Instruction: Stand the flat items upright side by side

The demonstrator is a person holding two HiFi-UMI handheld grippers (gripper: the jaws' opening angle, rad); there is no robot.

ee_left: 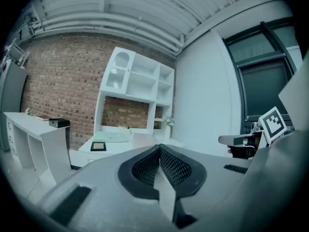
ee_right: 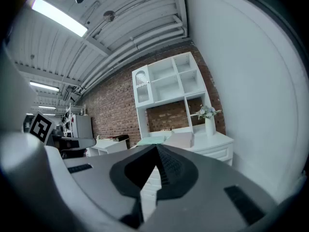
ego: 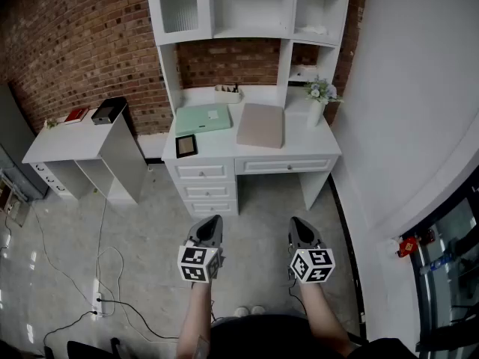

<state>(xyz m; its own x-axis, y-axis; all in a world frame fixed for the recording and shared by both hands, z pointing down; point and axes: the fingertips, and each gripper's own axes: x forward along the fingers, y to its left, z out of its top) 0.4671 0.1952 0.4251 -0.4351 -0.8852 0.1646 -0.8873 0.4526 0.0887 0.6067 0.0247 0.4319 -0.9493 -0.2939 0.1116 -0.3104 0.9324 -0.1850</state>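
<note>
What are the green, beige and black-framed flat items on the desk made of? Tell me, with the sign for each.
Green flat item: probably plastic or card, matte, even pastel surface.
Beige flat item: likely card or cloth cover, dull, no glare.
Black-framed item: dark frame round a tan panel, perhaps plastic; uncertain.

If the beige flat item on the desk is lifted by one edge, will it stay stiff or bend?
The beige flat item probably stays stiff: it lies flat with straight edges, like a board or closed folder. It looks thin, so standing alone it may tip over. Its smooth face may slip on the white desk.
</note>
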